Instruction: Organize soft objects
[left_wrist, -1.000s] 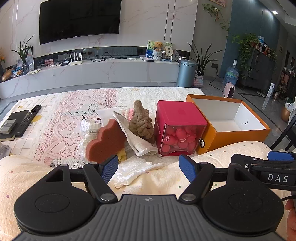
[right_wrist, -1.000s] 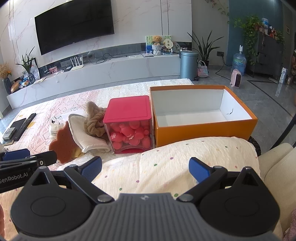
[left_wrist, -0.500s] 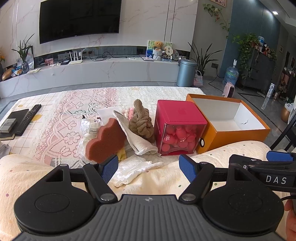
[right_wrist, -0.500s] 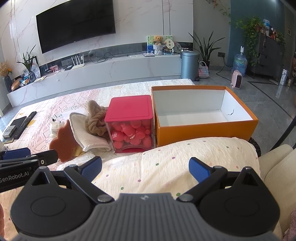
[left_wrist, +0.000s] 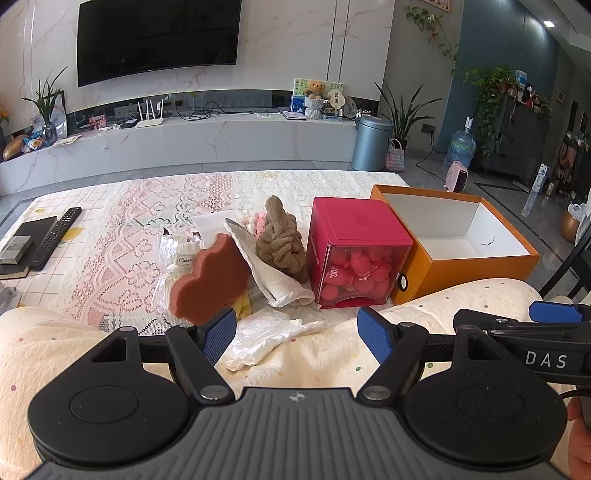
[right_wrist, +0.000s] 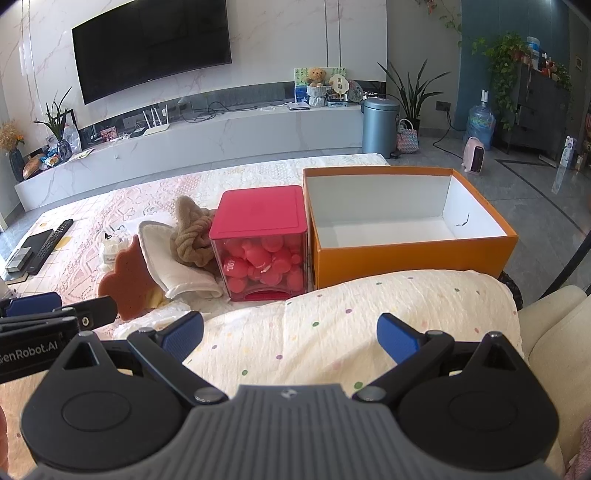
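Orange cardboard forms the open box (right_wrist: 410, 254) at the right of the lace-covered counter (left_wrist: 110, 236), its white inside bare; touching its left wall stands a clear cube with a red lid (right_wrist: 260, 251), full of pink-red balls; left of the cube lies a knotted brown plush rope (left_wrist: 282, 240) on a folded white towel (left_wrist: 275, 277); a brown cloud-shaped sponge (left_wrist: 208, 280) leans just beside the towel, with a small white packaged item (left_wrist: 181, 254) behind it and crumpled white plastic (left_wrist: 266, 334) in front; a black remote (left_wrist: 55, 236) lies well apart at the far left; both tools hover over a dotted cream quilt (right_wrist: 332, 325); the left tool (left_wrist: 297, 332) has its blue pads spread wide and holds nothing; the right tool (right_wrist: 290, 336) is likewise spread wide and bare.
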